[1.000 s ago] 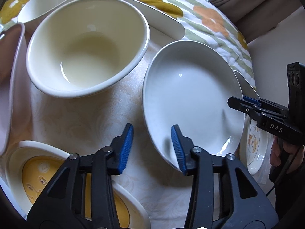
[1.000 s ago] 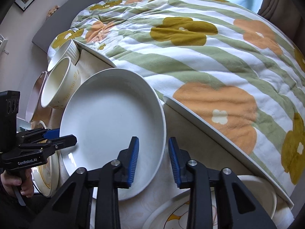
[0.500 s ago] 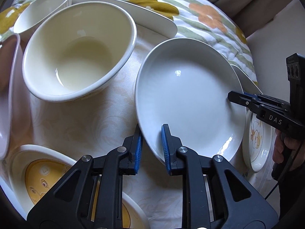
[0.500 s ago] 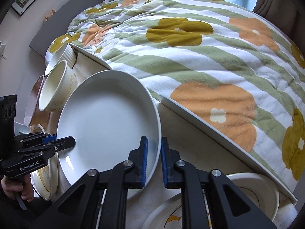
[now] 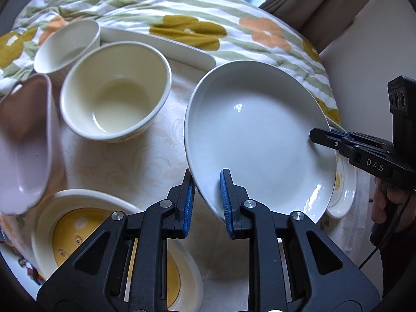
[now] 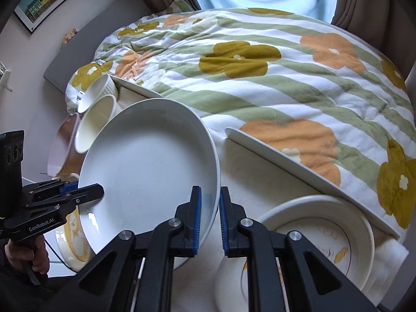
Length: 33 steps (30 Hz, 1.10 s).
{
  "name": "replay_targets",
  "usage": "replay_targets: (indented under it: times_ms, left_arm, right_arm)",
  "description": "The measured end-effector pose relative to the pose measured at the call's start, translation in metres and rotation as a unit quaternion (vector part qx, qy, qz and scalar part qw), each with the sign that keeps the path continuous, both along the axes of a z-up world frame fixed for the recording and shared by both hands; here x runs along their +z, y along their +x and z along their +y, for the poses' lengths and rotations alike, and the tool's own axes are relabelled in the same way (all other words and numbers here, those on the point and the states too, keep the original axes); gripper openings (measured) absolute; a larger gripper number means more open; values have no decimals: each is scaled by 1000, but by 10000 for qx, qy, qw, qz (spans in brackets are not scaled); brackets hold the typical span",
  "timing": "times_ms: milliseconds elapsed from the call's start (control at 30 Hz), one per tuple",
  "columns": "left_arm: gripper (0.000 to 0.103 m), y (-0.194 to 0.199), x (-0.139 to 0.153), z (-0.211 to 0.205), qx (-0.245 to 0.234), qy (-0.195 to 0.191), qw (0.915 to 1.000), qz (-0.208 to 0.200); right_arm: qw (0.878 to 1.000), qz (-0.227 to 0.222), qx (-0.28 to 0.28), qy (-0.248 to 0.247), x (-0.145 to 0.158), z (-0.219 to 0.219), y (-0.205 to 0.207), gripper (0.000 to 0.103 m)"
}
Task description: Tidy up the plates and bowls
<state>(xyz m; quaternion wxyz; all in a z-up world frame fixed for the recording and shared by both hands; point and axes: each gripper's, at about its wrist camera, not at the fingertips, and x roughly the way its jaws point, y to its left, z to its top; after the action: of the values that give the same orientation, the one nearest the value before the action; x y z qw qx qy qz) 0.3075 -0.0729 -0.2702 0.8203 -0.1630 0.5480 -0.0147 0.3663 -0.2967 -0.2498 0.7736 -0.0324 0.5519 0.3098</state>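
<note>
1. Left wrist view: left gripper (image 5: 205,200) clamps the near rim of the glossy white plate (image 5: 254,135), tilted clear of the cloth; right gripper (image 5: 318,133) pinches its right rim. Left of it sit a deep cream bowl (image 5: 114,91), a ribbed cup (image 5: 67,44) and a pink dish (image 5: 23,140).
2. Right wrist view: right gripper (image 6: 210,218) bites the plate (image 6: 148,166) at its near edge. A patterned bowl (image 6: 319,234) stands near right; a floral quilt (image 6: 273,72) lies beyond.

Both wrist views look steeply down, close, from opposite sides (sharing the white plate (image 5: 254,140)).

Plain white plate (image 5: 254,135), floral quilt (image 6: 260,59)
</note>
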Motion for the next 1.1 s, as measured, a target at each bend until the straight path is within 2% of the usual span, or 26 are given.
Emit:
replay_targets:
  times_ms: [167, 333, 467, 667, 833, 1100]
  left_arm:
    - [17, -38, 30, 6, -93, 48, 9994, -326]
    - [17, -89, 45, 16, -108, 74, 9988, -466]
    - [17, -133, 46, 31, -42, 73, 9992, -391]
    - [17, -175, 37, 65, 56, 113, 9997, -204]
    - [17, -179, 22, 89, -126, 112, 9997, -172]
    - [17, -160, -12, 120, -535, -77, 9985, -67]
  right_arm:
    - [9996, -167, -146, 192, 29, -3, -40, 12]
    - [9989, -255, -244, 302, 47, 6, -93, 12]
    - [9984, -182, -295, 450, 46, 17, -132, 12]
    - [9970, 126, -427, 640, 28, 40, -177, 12]
    - [9953, 213, -700, 628, 14, 61, -192, 12]
    - [9931, 196, -1111, 319, -4, 87, -199, 12]
